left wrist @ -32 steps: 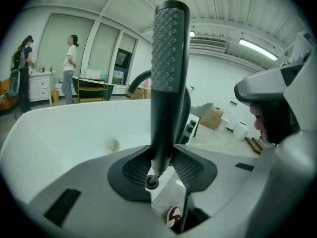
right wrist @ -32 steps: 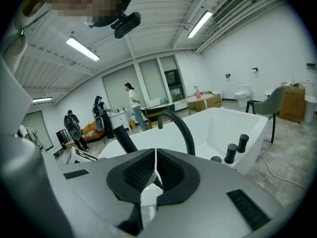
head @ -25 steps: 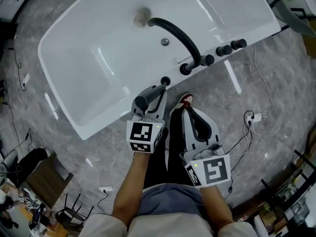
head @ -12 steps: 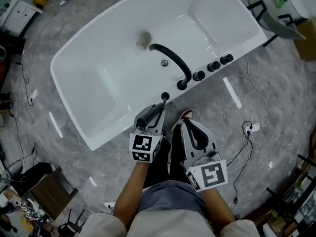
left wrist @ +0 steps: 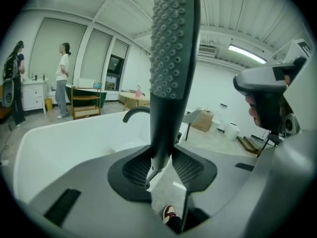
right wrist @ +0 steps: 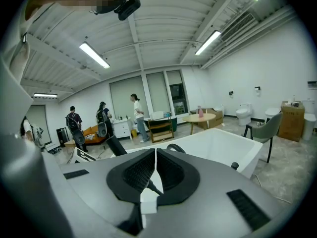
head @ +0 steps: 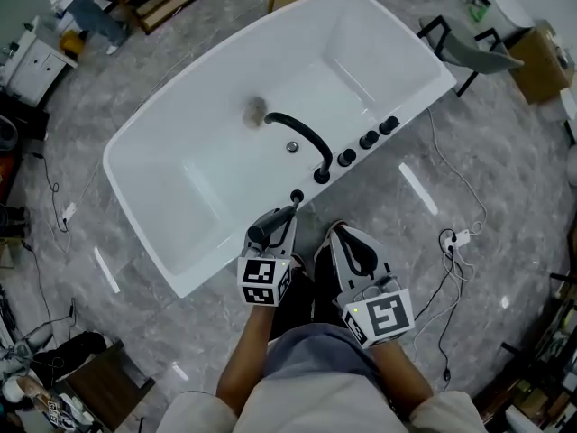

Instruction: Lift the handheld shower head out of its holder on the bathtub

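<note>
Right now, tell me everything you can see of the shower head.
The shower head is a dark grey wand, matte like plastic, its face covered in small nubs. It stands upright, narrowing to a thin stem clamped between the left gripper's jaws, off the bathtub rim and just beside it.

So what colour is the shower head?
Dark grey shower head, with a studded face; best seen in the left gripper view.

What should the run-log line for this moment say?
left gripper: shut on handheld shower head | handheld shower head: out of holder on bathtub rim | right gripper: shut, empty
</note>
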Demonstrator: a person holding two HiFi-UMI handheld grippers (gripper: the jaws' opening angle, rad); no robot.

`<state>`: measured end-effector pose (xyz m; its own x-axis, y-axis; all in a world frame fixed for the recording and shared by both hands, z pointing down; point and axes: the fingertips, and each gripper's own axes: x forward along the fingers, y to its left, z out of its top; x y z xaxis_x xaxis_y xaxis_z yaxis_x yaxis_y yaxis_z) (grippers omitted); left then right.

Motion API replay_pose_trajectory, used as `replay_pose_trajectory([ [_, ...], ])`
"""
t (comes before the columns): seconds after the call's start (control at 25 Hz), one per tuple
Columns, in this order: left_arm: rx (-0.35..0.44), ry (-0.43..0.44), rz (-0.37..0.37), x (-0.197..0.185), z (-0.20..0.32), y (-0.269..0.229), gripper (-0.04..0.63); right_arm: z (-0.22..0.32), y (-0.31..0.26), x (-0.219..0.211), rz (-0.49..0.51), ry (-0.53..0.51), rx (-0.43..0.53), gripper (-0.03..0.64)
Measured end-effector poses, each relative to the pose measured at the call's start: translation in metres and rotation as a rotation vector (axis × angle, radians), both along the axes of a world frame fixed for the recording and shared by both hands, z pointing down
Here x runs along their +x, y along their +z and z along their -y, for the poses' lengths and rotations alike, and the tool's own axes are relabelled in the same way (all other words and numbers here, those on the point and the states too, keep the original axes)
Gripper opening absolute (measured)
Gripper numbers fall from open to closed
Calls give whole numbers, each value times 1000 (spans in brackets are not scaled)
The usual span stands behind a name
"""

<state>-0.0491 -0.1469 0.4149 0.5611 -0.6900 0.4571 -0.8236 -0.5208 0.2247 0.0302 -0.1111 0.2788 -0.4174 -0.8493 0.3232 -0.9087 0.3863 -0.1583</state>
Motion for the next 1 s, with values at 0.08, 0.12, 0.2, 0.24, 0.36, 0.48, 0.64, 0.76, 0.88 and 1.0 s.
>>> replay_pose_trajectory([
  [0.08, 14, 17, -2, -3, -5, -14, 138, -3, -9, -3, -2, -1, 10, 20],
  [0.12, 21, 24, -3, -4, -7, -20, 138, -4, -13, -6, -3, -5, 16, 21],
  [0.2, 32, 30, -8, -8, -12, -33, 138, -10, -21, -12, -5, -11, 23, 21],
  [0.24, 37, 31, -13, -12, -15, -40, 138, -13, -25, -16, -5, -15, 26, 20],
  [0.36, 53, 31, -29, -24, -19, -59, 138, -18, -39, -32, -14, -37, 39, 21],
  [0.48, 77, 42, -37, -32, -22, -76, 138, -21, -54, -43, -36, -67, 59, 20],
  [0.64, 115, 62, -63, -32, -26, -106, 138, -26, -81, -45, -51, -103, 89, 21],
  [0.76, 143, 68, -91, -25, -28, -124, 138, -26, -96, -39, -85, -150, 116, 20],
  [0.88, 160, 80, -90, -23, -37, -132, 138, -35, -100, -32, -84, -167, 102, 20],
  [1.0, 169, 86, -97, -26, -44, -141, 138, -43, -104, -24, -98, -160, 101, 20],
])
